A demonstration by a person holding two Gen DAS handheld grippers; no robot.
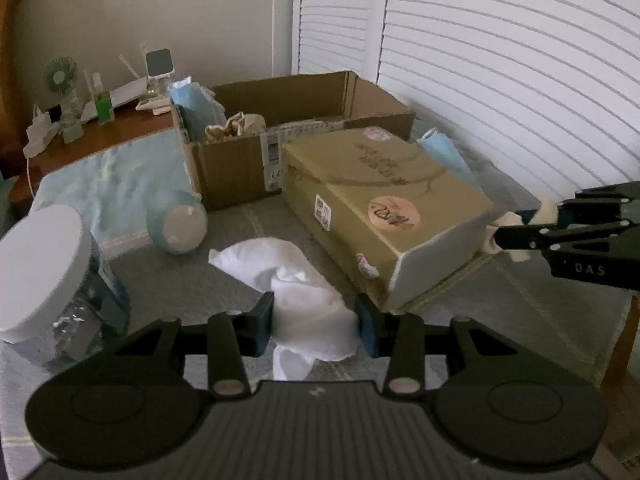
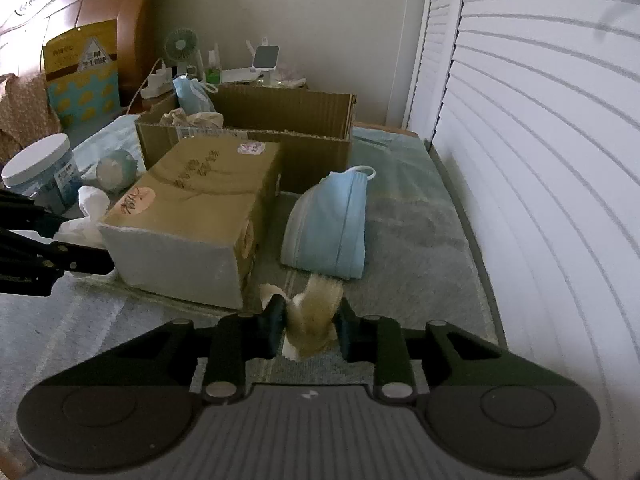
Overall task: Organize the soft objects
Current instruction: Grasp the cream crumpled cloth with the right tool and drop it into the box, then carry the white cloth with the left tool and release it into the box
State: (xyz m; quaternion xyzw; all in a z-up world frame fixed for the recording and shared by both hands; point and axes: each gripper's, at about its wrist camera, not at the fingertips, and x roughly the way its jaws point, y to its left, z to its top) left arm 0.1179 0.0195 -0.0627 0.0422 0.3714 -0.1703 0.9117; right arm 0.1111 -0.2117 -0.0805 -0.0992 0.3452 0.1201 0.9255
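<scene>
We are working on a grey mat [image 2: 420, 240] bounded on the right by a louvred door [image 2: 540, 160], with a closed tan box [image 2: 192, 216] between our grippers. Our left gripper [image 1: 316, 322] is straddling a white cloth [image 1: 296, 280], jaws half spread, seemingly touching it. Our right gripper [image 2: 308, 326] is pinching a beige cloth [image 2: 316, 312] just near of a blue mask [image 2: 332, 224].

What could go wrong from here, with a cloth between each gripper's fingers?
1. The white cloth trails ahead of the left gripper; lifted, its tail may drag or catch the closed box.
2. The right gripper brackets only the tan cloth's end, so it may slip, or snag the blue mask just beyond.
</scene>
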